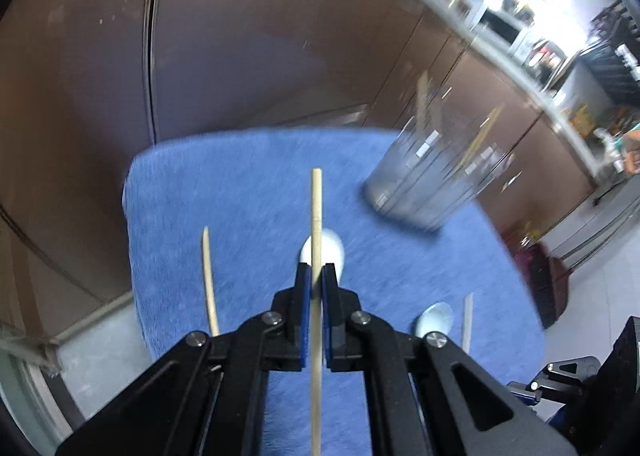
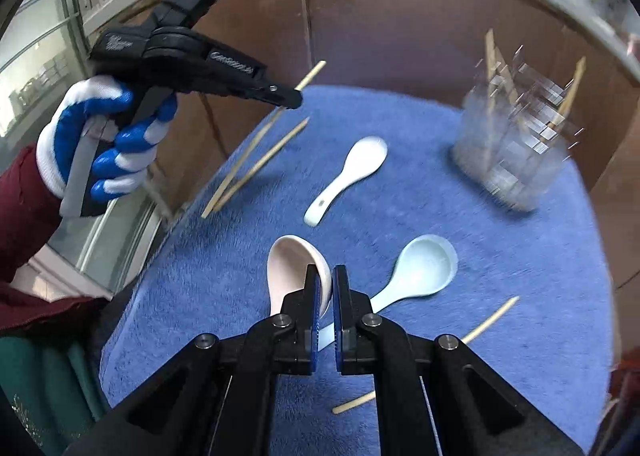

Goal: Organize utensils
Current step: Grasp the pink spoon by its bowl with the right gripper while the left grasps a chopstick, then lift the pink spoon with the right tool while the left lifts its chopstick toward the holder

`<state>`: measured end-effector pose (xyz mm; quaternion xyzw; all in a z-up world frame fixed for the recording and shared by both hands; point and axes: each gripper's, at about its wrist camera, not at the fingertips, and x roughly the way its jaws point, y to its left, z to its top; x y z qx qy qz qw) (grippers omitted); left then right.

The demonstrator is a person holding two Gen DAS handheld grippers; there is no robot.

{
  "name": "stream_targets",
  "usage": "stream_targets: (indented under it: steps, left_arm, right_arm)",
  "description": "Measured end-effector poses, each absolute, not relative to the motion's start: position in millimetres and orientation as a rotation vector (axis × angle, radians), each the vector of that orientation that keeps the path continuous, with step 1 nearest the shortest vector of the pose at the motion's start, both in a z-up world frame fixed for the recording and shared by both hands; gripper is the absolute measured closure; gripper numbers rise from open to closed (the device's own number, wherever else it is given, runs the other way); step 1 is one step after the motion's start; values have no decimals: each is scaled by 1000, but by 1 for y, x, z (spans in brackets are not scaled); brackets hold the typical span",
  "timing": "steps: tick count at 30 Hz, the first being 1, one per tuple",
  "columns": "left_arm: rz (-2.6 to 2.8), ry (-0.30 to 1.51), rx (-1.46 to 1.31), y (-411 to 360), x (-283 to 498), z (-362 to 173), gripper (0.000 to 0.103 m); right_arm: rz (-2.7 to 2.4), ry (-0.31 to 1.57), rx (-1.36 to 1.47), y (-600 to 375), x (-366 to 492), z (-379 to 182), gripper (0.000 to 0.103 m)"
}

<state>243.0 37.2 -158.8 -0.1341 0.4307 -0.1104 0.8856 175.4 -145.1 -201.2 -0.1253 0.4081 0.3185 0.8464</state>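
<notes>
Risk notes: my left gripper (image 1: 317, 276) pinches chopstick (image 1: 316, 216) mid-length, could pivot or slip. Right gripper (image 2: 325, 280) clamps pink spoon (image 2: 292, 268) by bowl rim only; heavy, may drop short of glass holder (image 2: 516, 148), far right on blue towel (image 2: 520, 256).

A person's hand (image 2: 100, 136) in a white knit glove with glossy blue coating, maroon sleeve (image 2: 24, 224) above. Black angular left gripper (image 2: 286, 101), blue-edged fingers (image 1: 304, 296), silver screws.
</notes>
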Motion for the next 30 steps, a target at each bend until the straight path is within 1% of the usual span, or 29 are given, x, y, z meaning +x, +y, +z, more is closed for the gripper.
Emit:
stream_targets:
  steps: [7,12,17,21,24,30]
  left_arm:
    - [-265,667,-261,18,232,-81,98]
    - [-277,551,-301,-1,255,-42,98]
    - [-293,422,-335,-28,292,-17,98]
    - [-282,320,-344,-54,320,-10,98]
    - [-278,264,-342,-72,341,-15,98]
    - [-252,202,-337,-95,369,-49,98]
  right_arm:
    - [526,664,-236,-171,172,-128,97]
    - [379,504,-188,-192,195,-77,97]
    - [216,368,-152,-213,233,-46,97]
    - [100,290,-132,-223,279,-43,97]
    - [34,250,-149,-225,307,-51,97]
    - [-34,213,-194,-226,343,-74,97]
